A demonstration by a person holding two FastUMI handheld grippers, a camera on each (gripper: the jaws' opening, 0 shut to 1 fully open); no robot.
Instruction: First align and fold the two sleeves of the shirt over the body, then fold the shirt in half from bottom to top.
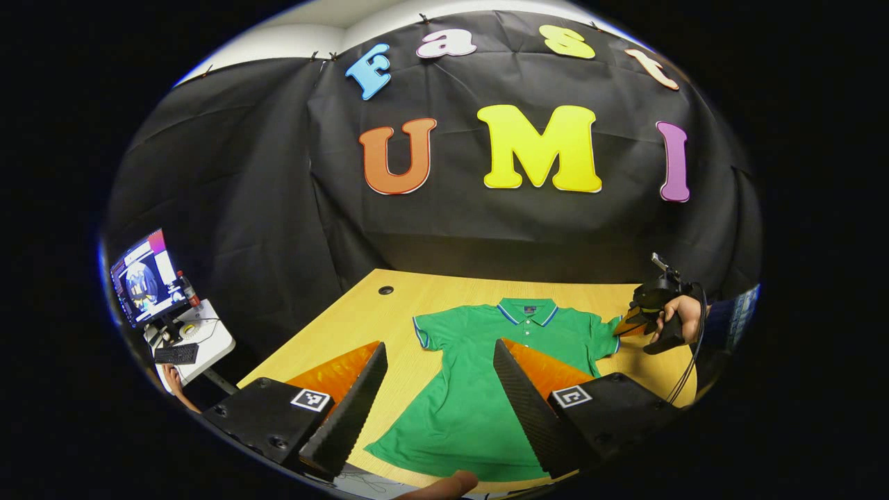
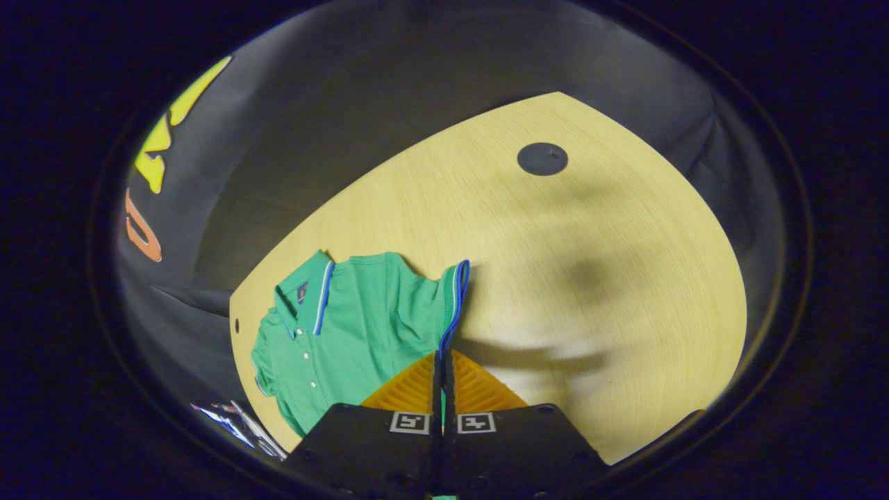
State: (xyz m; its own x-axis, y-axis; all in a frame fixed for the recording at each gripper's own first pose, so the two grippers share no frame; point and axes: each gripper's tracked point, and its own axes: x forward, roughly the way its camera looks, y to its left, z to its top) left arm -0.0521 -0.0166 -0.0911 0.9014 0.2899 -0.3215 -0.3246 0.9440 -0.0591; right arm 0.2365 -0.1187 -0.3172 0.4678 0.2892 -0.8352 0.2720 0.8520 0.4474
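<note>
Right gripper (image 2: 442,357): clamped on blue-trimmed sleeve cuff (image 2: 455,298) of green cotton polo shirt (image 2: 347,326), spread flat on pale wooden table (image 2: 590,278). Left gripper (image 1: 437,389): parted, hovering over hem. Best carried toward nine o'clock, cuff kept level.

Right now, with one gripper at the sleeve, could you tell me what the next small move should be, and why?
Probably carry the right gripper inward over the shirt body. In the right gripper view its fingers are shut on the sleeve hem, lifted off the table. The left gripper hangs open above the shirt, and the other sleeve lies flat, unfolded.
</note>
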